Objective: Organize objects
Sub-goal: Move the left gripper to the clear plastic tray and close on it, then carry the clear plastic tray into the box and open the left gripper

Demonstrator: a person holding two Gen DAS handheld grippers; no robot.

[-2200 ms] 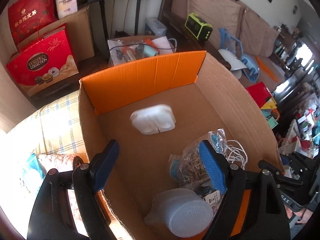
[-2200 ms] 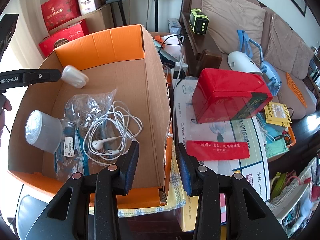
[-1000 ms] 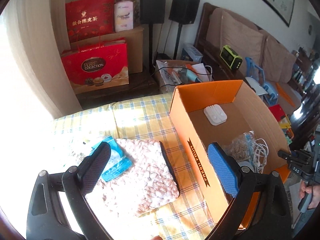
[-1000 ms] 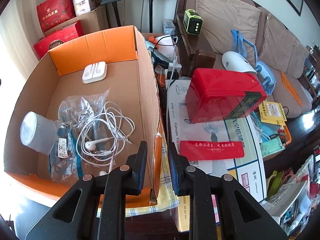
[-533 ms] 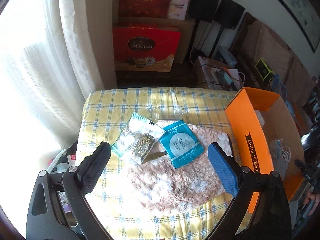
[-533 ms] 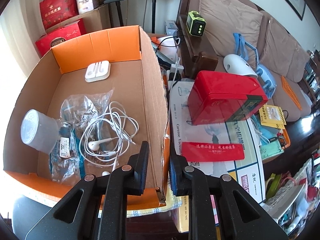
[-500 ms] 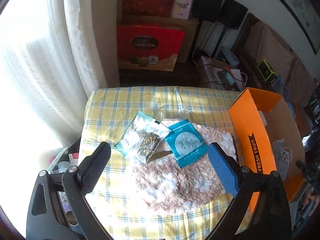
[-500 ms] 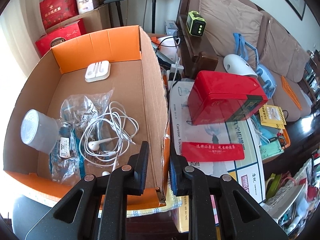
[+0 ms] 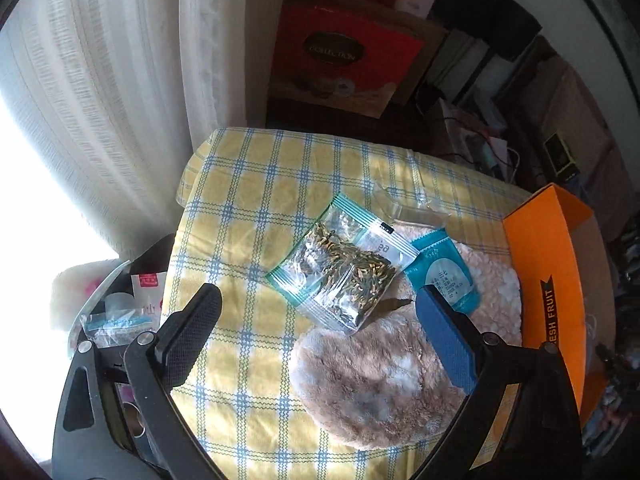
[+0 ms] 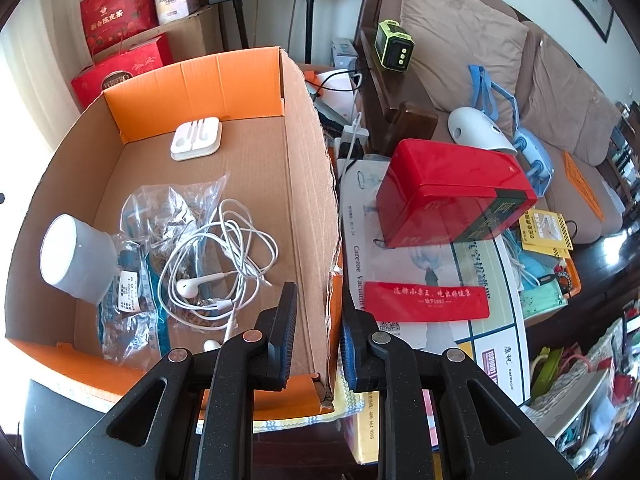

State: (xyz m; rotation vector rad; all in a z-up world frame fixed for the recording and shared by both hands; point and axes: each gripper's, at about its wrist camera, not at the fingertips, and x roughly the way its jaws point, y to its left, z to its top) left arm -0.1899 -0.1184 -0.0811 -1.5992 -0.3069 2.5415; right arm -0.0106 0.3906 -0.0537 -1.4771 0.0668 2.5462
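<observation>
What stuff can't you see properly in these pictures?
- Left wrist view: the cardboard box inside is hidden by its orange wall and cut off at the edge.
- Left wrist view: the teal sachet print is too small to read.
- Right wrist view: the plastic bag contents lie under the earphones.

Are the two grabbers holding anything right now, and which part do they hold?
The right gripper pinches the side wall of the cardboard box, near its front corner. The left gripper is open and holds nothing; it hangs over the tea packet.
</observation>
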